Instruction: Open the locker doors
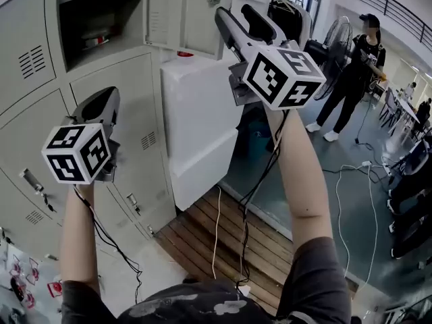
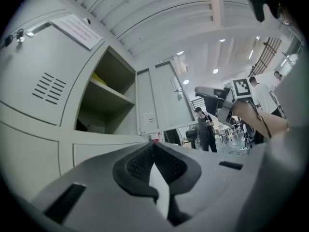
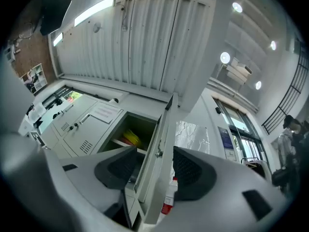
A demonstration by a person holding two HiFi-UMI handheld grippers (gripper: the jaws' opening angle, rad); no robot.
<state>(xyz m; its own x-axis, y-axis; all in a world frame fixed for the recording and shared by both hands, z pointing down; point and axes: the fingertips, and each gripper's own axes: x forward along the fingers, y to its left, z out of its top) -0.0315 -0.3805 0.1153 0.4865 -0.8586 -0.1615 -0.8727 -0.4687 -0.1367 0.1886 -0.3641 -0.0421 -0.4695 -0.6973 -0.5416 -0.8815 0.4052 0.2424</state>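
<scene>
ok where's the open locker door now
In the head view the open locker door hangs top centre, right of its shelved compartment; in the right gripper view its edge stands between the right gripper's parted jaws.

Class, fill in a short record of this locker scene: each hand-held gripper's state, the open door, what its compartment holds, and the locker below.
Left hand-held gripper: jaws together, nothing between them
Right hand-held gripper: jaws apart, either side of the door's edge, not pressing on it
Locker door: stands open
Open compartment: yellow item on a shelf
Lower locker: door closed
</scene>
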